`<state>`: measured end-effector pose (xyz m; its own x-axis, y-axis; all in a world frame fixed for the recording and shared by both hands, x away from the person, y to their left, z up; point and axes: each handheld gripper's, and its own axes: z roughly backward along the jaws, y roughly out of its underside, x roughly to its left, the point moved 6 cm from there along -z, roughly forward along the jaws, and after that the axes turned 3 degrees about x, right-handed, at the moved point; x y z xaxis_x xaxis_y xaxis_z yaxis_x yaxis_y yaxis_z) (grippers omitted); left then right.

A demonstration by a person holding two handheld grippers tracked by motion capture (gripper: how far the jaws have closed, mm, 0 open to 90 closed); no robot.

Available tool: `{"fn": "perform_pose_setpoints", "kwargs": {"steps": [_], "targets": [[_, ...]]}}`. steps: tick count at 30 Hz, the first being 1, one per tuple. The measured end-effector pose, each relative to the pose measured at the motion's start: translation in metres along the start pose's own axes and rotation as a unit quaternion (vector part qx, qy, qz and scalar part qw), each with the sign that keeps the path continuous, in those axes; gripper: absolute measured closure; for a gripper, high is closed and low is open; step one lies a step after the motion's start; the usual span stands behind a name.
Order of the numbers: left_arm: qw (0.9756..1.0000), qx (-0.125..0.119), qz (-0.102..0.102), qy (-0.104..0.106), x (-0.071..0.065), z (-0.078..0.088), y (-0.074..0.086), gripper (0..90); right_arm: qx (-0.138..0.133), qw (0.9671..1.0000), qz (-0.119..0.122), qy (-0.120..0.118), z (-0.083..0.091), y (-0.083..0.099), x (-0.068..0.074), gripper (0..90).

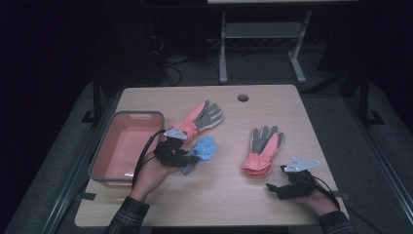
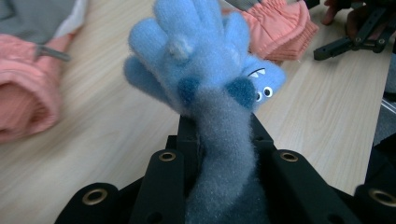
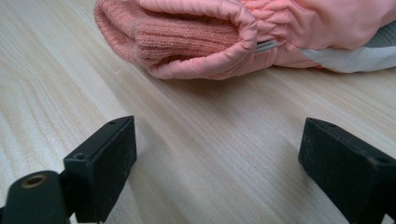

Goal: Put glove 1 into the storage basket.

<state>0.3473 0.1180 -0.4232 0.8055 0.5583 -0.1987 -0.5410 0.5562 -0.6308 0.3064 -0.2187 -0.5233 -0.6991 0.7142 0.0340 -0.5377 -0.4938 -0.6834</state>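
A fuzzy blue glove (image 1: 204,147) with a grey cuff hangs just above the table, and my left gripper (image 1: 187,158) is shut on that cuff. In the left gripper view the glove (image 2: 196,60) stands up from between the jaws (image 2: 219,123), with a cartoon face with eyes and teeth behind it. My right gripper (image 1: 272,187) rests low at the table's front right with its jaws open. In the right gripper view the jaws (image 3: 219,163) hold nothing, and the knit cuff of a pink glove (image 3: 201,37) lies just ahead.
A pink-and-grey glove (image 1: 262,146) lies right of centre, and its mate (image 1: 199,118) lies behind my left gripper. A pink bin (image 1: 134,115) with a grey rim stands at the table's left. A cable hole (image 1: 243,98) is near the far edge.
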Motion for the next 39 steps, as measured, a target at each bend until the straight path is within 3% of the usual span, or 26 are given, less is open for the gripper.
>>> {"fn": "perform_pose_setpoints", "kwargs": {"steps": [11, 19, 27, 39], "targets": [[0.9987, -0.023, 0.033, -0.031, 0.029, 0.035, 0.006, 73.4, 0.0, 1.0, -0.001, 0.0, 0.0, 0.0, 0.0, 10.9], [0.9954, -0.04, 0.058, -0.066, 0.053, 0.065, 0.016, 73.4, 0.0, 1.0, -0.001, 0.0, 0.0, 0.0, 0.0, 10.9], [0.9896, -0.046, 0.088, -0.104, 0.078, 0.085, 0.032, 73.4, 0.0, 1.0, -0.001, 0.0, 0.0, 0.0, 0.0, 11.0], [0.9769, -0.042, 0.137, -0.158, 0.118, 0.107, 0.062, 73.4, 0.0, 1.0, -0.001, 0.0, 0.0, 0.0, 0.0, 11.0]]}}
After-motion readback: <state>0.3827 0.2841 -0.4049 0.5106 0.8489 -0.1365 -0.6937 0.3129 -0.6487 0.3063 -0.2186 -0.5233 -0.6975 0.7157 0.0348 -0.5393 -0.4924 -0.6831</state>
